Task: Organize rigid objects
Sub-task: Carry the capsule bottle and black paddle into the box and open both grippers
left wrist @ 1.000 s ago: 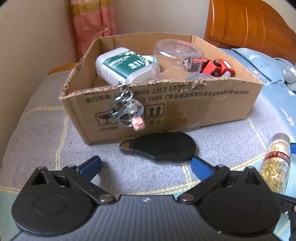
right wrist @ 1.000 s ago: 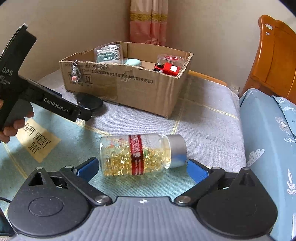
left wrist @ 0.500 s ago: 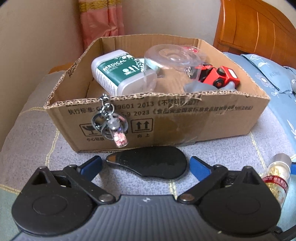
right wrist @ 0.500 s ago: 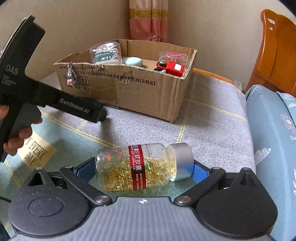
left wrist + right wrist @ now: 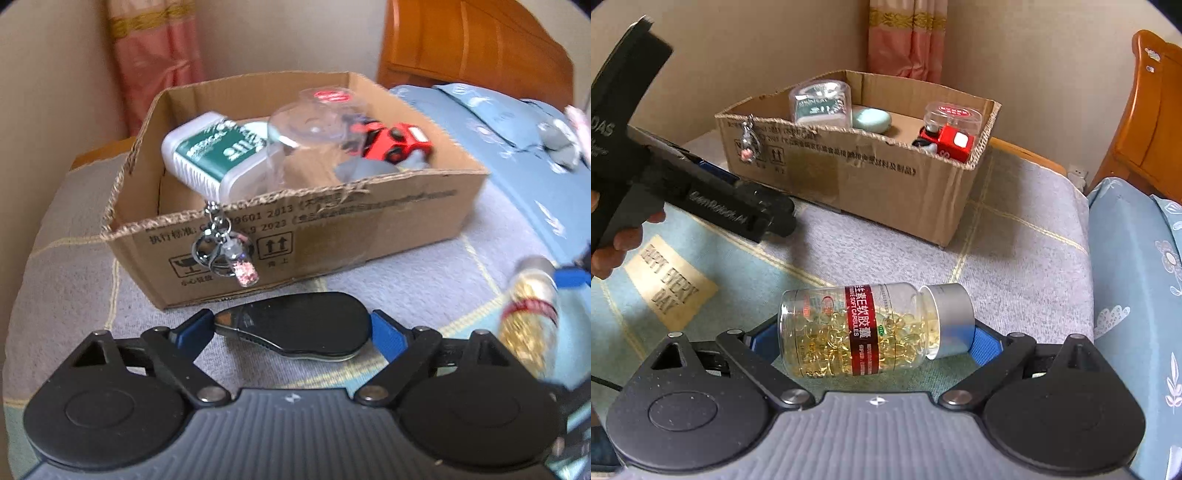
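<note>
I am closing my left tongs (image 5: 291,328) around the black flat case (image 5: 295,326), not yet pinching; right tongs (image 5: 871,338), spread, are straddling the capsule bottle (image 5: 864,328). Squeeze centred.

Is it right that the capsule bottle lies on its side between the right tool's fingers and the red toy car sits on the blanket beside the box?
Not quite. The capsule bottle does lie on its side between the right tool fingers, but the red toy car sits inside the cardboard box, not on the blanket. The right wrist view shows it.
</note>
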{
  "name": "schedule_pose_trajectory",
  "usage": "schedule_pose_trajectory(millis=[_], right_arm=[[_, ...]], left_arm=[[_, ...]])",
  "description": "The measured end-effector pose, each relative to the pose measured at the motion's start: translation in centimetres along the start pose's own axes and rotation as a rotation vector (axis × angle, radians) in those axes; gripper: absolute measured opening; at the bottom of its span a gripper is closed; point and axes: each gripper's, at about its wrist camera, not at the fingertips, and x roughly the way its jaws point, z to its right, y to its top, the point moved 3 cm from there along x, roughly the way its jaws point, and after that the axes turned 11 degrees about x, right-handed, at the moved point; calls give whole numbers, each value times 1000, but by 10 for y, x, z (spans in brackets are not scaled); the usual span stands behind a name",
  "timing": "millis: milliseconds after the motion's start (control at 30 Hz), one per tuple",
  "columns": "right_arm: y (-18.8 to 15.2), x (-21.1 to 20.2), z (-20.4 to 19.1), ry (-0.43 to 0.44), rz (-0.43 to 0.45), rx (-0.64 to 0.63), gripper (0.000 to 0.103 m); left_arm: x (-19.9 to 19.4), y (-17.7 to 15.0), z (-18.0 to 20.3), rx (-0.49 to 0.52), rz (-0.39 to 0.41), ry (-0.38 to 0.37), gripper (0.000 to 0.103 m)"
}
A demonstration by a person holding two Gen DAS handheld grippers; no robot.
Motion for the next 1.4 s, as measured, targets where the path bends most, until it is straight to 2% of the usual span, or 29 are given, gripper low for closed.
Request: schedule_pose_trajectory(millis=[200,367,633,900,1033,1200,1400], right_arm=[[17,-17,2,33,29,3,99],[44,-30,1,60,82,-7,99],[104,-26,1,93,137,7,99],[166,-6,-4,103,164,42,99],[188,17,-4,100,130,78,99],[200,49,-1,102,73,131,100],[194,52,-1,129,68,127,103]], left_arm=[[-32,4,-3,42,11,-38,89],[-60,20,-13,59,33,-56,89],[-74,75,-44,72,84,5,89],[-35,144,-79,58,74,64,89],[-5,169,-94,47,52,78,89],[31,186,-104,37,14,93,89],[56,187,-111,-5,7,96,91]])
